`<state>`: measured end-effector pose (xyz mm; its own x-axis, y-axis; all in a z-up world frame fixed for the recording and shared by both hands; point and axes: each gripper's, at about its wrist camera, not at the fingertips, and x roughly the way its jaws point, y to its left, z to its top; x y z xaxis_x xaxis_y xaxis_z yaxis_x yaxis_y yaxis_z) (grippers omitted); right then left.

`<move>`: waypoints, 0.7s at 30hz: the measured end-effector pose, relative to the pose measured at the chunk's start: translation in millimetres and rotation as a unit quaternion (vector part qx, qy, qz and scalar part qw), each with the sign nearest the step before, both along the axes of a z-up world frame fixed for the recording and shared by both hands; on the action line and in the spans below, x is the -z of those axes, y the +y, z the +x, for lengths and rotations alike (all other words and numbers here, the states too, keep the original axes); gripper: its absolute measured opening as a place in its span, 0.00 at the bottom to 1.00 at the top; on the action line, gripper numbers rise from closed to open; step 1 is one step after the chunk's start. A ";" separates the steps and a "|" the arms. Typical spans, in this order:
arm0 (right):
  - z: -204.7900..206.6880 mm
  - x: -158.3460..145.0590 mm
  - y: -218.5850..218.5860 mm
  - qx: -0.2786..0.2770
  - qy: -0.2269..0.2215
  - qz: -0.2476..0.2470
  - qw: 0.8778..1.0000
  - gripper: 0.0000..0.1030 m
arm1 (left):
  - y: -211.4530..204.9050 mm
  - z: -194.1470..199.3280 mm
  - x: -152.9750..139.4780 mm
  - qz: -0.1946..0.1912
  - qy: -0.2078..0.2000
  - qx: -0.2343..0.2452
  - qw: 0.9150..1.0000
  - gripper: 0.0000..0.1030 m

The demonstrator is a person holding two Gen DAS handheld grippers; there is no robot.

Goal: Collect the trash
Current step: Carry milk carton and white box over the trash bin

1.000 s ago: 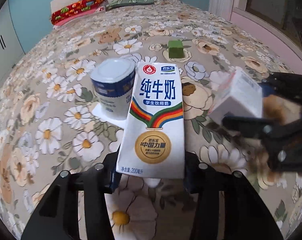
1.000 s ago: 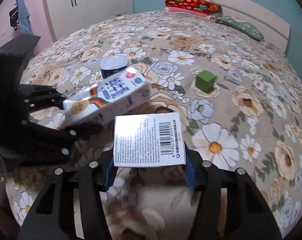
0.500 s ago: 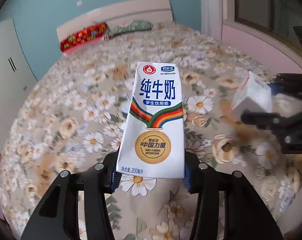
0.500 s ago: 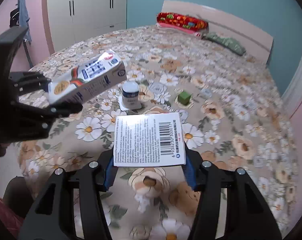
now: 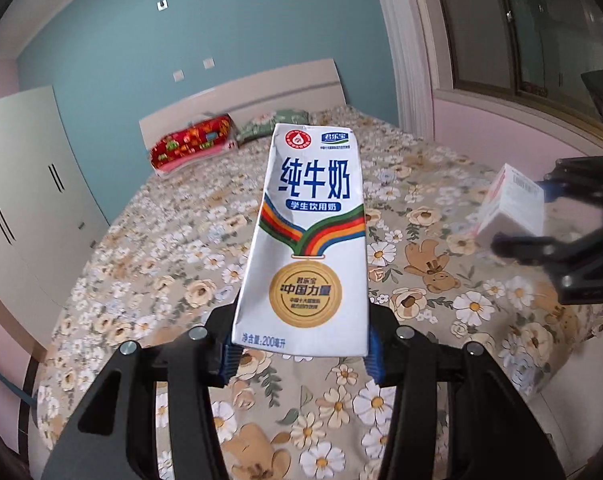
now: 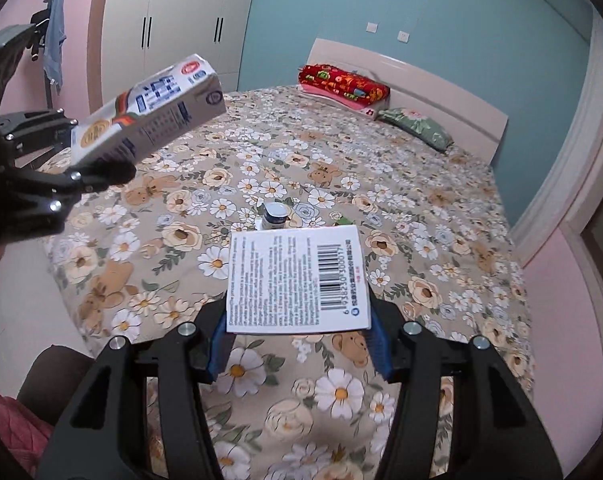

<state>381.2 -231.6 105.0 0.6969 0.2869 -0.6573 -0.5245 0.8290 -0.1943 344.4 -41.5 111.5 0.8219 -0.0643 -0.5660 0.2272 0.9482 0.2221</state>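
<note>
My left gripper is shut on a white milk carton with blue characters, a rainbow band and a gold medal, held upright high above the bed. The same carton and left gripper show at the left of the right wrist view. My right gripper is shut on a small white box with a barcode and fine print; the box also shows at the right of the left wrist view. A blue-and-white cup stands on the bedspread far below.
The bed's floral bedspread fills the view below. A red pillow and a green pillow lie by the headboard. White wardrobes stand on the left, and a window is on the right wall.
Both grippers have risen and pulled back from the bed with their items still held. The cup and green block have shrunk into the distance; the block is hidden now.
</note>
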 end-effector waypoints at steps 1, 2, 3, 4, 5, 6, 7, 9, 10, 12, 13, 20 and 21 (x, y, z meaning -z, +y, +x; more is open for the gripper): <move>-8.7 -3.8 0.5 0.001 -0.004 -0.001 1.000 0.54 | -0.2 -10.1 -3.8 0.001 -0.005 -0.001 1.000 0.49; -19.2 -8.3 1.0 0.000 -0.008 -0.002 1.000 0.54 | 0.9 -17.6 -6.8 0.002 -0.010 -0.001 1.000 0.49; -31.0 -12.9 1.7 -0.001 -0.013 -0.003 1.000 0.54 | 2.0 -27.9 -10.6 0.004 -0.016 -0.002 1.000 0.49; -38.1 -15.6 2.4 -0.001 -0.015 -0.004 1.000 0.54 | 1.3 -37.4 -14.1 0.005 -0.019 -0.002 1.000 0.49; -50.7 -19.3 3.1 -0.001 -0.020 -0.007 1.000 0.54 | 2.7 -47.8 -16.7 0.005 -0.023 -0.002 1.000 0.49; -58.0 -21.0 3.3 -0.001 -0.022 -0.007 1.000 0.54 | 3.4 -54.2 -17.3 0.005 -0.025 -0.002 1.000 0.49; -64.8 -22.7 3.8 -0.002 -0.022 -0.007 1.000 0.54 | 4.2 -63.1 -18.5 0.006 -0.028 -0.001 1.000 0.49; -82.1 -25.1 5.9 -0.002 -0.025 -0.008 1.000 0.54 | 5.3 -81.3 -19.0 0.007 -0.031 0.000 0.999 0.49; -91.6 -25.7 6.8 -0.003 -0.026 -0.010 1.000 0.54 | 6.0 -87.8 -18.4 0.008 -0.032 0.002 0.999 0.49; -105.7 -25.3 9.3 -0.005 -0.027 -0.011 1.000 0.54 | 6.5 -101.9 -16.5 0.011 -0.033 0.004 0.999 0.49; -113.9 -24.3 10.4 -0.006 -0.027 -0.012 1.000 0.54 | 7.4 -110.1 -14.6 0.014 -0.034 0.006 0.999 0.49; -146.4 -11.1 23.2 -0.013 -0.019 -0.021 1.000 0.54 | 20.1 -144.9 6.4 0.018 -0.017 0.007 1.000 0.49; -149.5 -8.7 24.3 -0.015 -0.017 -0.021 1.000 0.54 | 21.1 -148.8 11.1 0.021 -0.013 0.007 1.000 0.49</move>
